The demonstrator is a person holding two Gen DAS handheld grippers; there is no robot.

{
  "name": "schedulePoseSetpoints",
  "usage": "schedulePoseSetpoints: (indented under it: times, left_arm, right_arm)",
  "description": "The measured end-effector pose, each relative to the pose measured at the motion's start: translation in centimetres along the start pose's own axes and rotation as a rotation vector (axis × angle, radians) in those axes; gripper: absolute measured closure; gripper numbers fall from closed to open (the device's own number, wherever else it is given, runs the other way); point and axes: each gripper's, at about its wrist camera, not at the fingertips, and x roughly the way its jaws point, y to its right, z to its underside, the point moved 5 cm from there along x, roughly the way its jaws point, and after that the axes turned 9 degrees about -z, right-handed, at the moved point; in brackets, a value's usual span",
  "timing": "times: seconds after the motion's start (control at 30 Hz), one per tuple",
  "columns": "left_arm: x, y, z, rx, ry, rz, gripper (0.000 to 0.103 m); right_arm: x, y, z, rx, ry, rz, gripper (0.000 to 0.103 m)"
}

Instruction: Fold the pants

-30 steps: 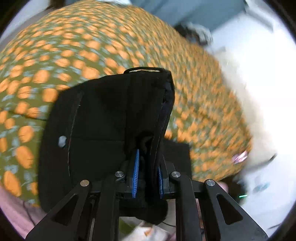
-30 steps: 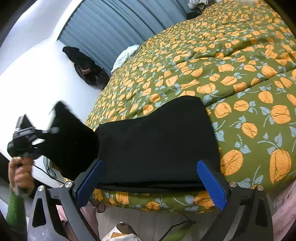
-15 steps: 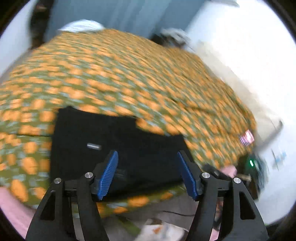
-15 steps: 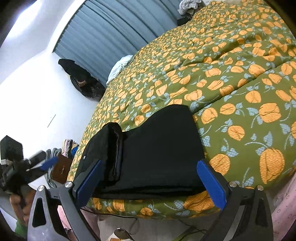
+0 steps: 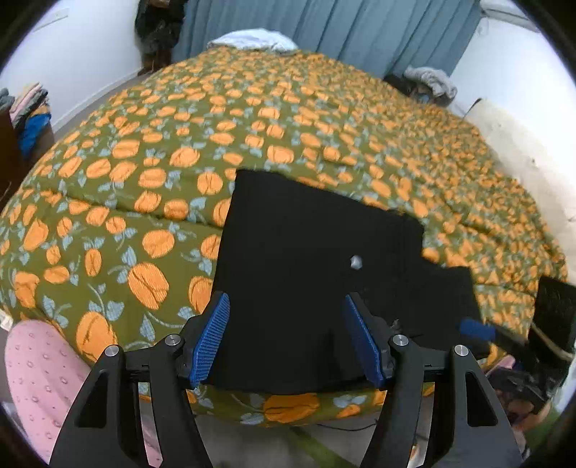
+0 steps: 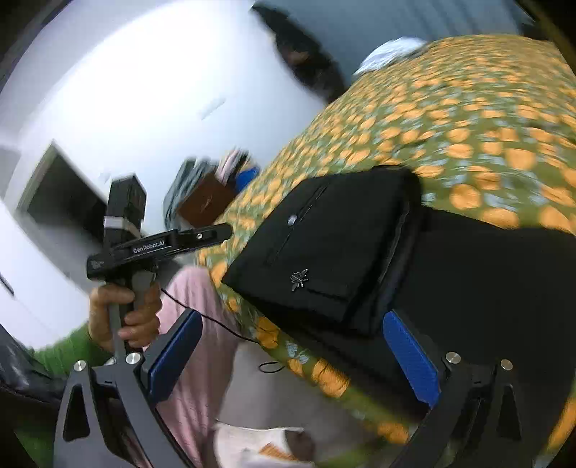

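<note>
Black pants (image 5: 306, 244) lie folded on the bed's pumpkin-print quilt (image 5: 172, 151), near its front edge. The top fold (image 6: 324, 244) shows a metal button (image 6: 292, 218) and a small logo, and it rests on a wider black layer (image 6: 486, 288). My left gripper (image 5: 288, 338) stands open just short of the pants, with nothing between its blue pads (image 5: 212, 338). In the right wrist view a hand (image 6: 122, 316) holds that left gripper (image 6: 216, 232) off the bed's edge. My right gripper (image 6: 293, 354) is open wide in front of the fold, clear of the cloth.
A pink-clad leg (image 5: 39, 363) stands against the bed's front edge (image 6: 324, 374). A thin cable (image 6: 216, 320) hangs by the leg. A white pillow (image 5: 252, 37) and blue curtains (image 5: 324, 25) are at the far side. Clothes are piled at the left (image 5: 28, 111).
The left gripper let go of the pants' top part, which now lies folded over the rest, and drew back open. The right wrist view swung left and rolled.
</note>
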Motion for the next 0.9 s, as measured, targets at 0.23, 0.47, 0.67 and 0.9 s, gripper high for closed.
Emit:
schedulePoseSetpoints:
  times: [0.23,0.47,0.67,0.9]
  left_arm:
    - [1.1,-1.1,1.1,-0.06,-0.033,0.002,0.035]
    - [1.5,-1.8,1.5,-0.089,-0.047,-0.002,0.035]
    - [1.5,-1.7,1.5,-0.093,-0.044,-0.001,0.035]
    - [1.6,-2.3,1.5,-0.117,-0.047,-0.006,0.035]
  right_arm:
    - [3.9,2.6,-0.6,0.077,-0.139,-0.117,0.004]
    - [4.2,3.0,-0.6,0.108,-0.169,-0.186,0.004]
    - [4.7,4.3,-1.7,0.189,-0.186,-0.227,0.014]
    - [4.7,5.4,-1.6,0.254,-0.194,-0.248,0.02]
